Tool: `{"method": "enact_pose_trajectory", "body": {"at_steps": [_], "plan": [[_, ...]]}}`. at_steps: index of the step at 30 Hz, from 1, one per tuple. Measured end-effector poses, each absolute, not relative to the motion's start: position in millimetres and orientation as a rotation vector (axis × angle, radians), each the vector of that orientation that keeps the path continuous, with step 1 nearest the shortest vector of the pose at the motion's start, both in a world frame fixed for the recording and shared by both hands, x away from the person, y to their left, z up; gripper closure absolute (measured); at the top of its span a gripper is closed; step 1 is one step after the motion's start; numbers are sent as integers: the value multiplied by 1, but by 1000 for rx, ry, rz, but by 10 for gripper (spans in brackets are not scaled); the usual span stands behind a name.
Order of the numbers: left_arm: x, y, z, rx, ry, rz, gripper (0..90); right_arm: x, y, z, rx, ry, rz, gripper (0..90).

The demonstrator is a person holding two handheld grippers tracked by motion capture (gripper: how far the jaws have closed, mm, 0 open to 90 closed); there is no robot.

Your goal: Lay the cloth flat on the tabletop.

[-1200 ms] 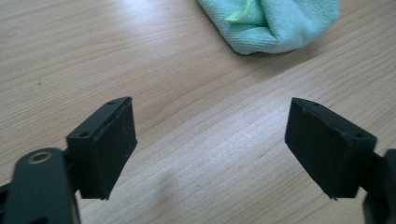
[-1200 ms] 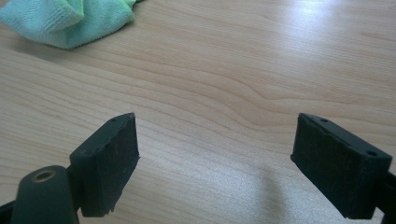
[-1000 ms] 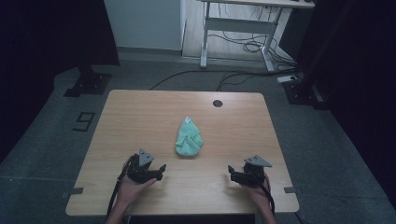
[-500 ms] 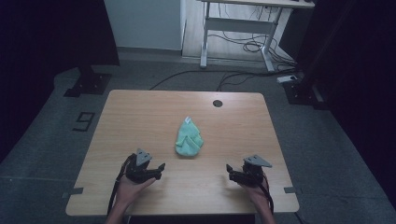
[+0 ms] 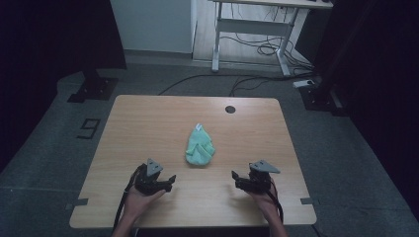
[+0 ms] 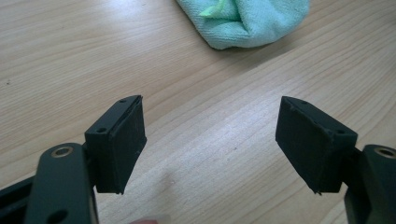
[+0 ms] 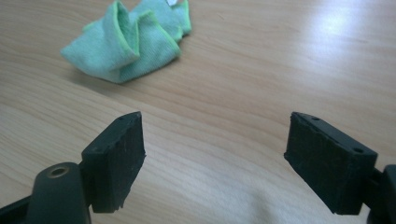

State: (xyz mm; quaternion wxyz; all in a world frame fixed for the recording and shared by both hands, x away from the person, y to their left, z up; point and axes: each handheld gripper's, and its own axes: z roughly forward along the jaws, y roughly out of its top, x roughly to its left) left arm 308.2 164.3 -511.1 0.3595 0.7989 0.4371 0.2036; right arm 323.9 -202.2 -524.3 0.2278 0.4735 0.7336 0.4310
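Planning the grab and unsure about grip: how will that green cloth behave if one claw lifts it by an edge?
The green cloth lies in soft crumpled folds, so it will probably droop and unfold rather than hold its shape. It looks thin, likely very light. Its fuzzy weave should grip well on the left claw or right claw.

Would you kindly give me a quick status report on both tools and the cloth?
Left tool open, right tool open, both empty. Green cloth crumpled mid-table, untouched. Nothing in the way.
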Motion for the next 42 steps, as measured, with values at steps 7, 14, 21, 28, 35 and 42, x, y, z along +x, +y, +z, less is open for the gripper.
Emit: {"method": "enact_pose_trajectory", "body": {"at_steps": [7,14,21,28,35,42], "plan": [[309,165,-503,2034,1120,508,252,327,-195,-522,1261,2033,1193,236],[313,163,-501,2044,1106,480,260,337,-183,-519,1248,2043,1216,245],[317,159,-499,2065,1086,478,264,346,-174,-517,1239,2064,1222,257],[320,157,-501,2081,1080,479,265,359,-165,-517,1234,2089,1229,264],[319,159,-502,2077,1085,478,265,370,-153,-522,1242,2109,1250,267],[320,158,-507,2089,1092,470,266,376,-144,-528,1243,2119,1267,275]]}}
